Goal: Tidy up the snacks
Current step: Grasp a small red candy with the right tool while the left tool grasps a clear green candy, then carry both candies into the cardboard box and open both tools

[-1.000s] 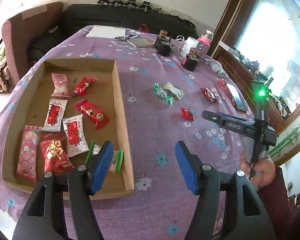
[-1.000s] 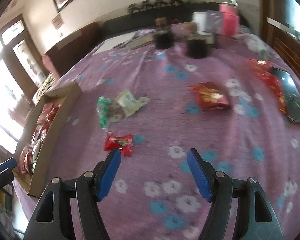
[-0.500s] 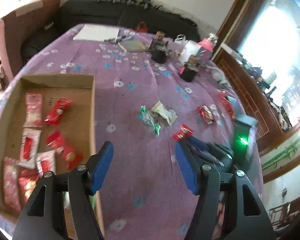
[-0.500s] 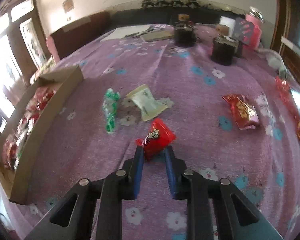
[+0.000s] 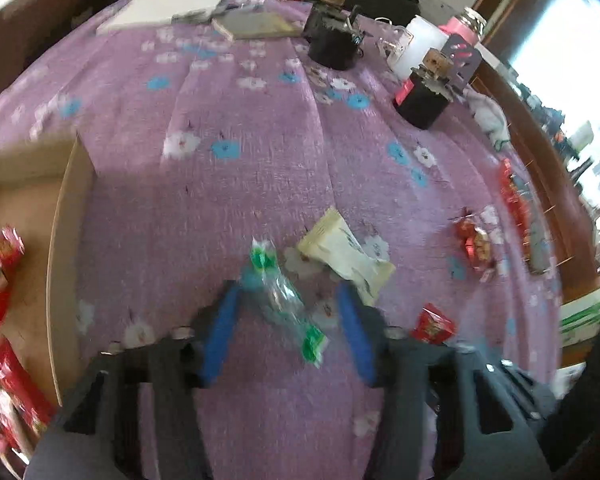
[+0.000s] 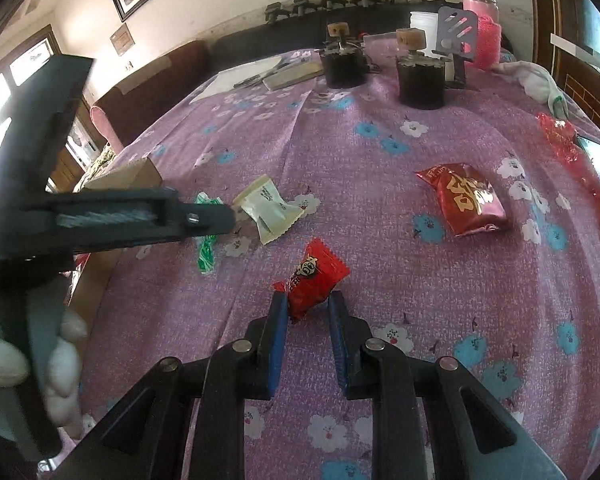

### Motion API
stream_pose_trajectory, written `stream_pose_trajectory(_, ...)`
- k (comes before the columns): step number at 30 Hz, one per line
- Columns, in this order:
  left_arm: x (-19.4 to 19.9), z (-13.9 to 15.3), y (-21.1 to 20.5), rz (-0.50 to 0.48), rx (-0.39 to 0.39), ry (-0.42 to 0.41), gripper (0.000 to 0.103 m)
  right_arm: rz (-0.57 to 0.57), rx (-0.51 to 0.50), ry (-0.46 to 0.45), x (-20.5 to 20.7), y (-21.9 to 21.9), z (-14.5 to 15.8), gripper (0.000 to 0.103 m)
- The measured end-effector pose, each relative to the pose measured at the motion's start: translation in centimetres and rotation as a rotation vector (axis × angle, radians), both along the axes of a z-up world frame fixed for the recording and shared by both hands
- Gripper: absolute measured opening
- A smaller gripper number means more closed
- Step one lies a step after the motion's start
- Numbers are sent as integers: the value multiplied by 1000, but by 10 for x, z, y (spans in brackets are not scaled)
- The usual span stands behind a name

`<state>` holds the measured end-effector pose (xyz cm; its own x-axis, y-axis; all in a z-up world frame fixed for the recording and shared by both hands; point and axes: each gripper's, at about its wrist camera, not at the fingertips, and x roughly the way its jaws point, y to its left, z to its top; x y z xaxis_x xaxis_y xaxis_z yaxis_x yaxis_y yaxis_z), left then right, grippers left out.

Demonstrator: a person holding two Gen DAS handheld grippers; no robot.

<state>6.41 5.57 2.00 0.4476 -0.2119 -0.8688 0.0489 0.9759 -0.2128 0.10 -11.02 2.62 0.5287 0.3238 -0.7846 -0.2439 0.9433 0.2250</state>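
Observation:
My right gripper (image 6: 307,304) is shut on a small red candy packet (image 6: 312,283) and holds it above the purple cloth. My left gripper (image 5: 288,298) is open, its blue fingers either side of a green-ended clear candy (image 5: 285,298) lying on the cloth. A cream snack packet (image 5: 346,256) lies just right of it, also in the right wrist view (image 6: 269,207). The cardboard box (image 5: 66,216) with several red snacks stands at the left. A larger red packet (image 6: 464,198) lies to the right.
Two black jars (image 6: 420,80) with cork tops, a pink bottle (image 6: 482,32), a white tub and papers stand at the table's far end. A phone and red wrapper (image 6: 572,148) lie at the right edge. A dark sofa runs behind.
My left gripper moved from over the box to the green candy, straddling it. My right gripper closed on the red candy and lifted it off the cloth.

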Motion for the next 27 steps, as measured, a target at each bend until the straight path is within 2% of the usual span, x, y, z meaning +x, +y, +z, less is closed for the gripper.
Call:
stream_pose_trajectory(1,0,-1,-2,-15,8,2,17,0,-1,-1,-1,0,1,22)
stream_pose_trajectory(8,-13,11,9,-10,-52,-23,17,2,10,-27,-2,0,3,20)
stream_pose_trajectory(14,-45,43,41,-5,-176,-84,17,18,70,-114,-11,-3,19,18)
stream_pose_trajectory(19,-82,72,93,37,-250,-148,17,21,76,-191,-22,2,33,17)
stream_pose_trajectory(23,-103,84,141,95,-225,-179,18,32,86,-174,-27,12,45,17)
stream_pose_trajectory(27,-106,79,191,190,-211,-180,18,118,106,-153,-30,49,64,17)
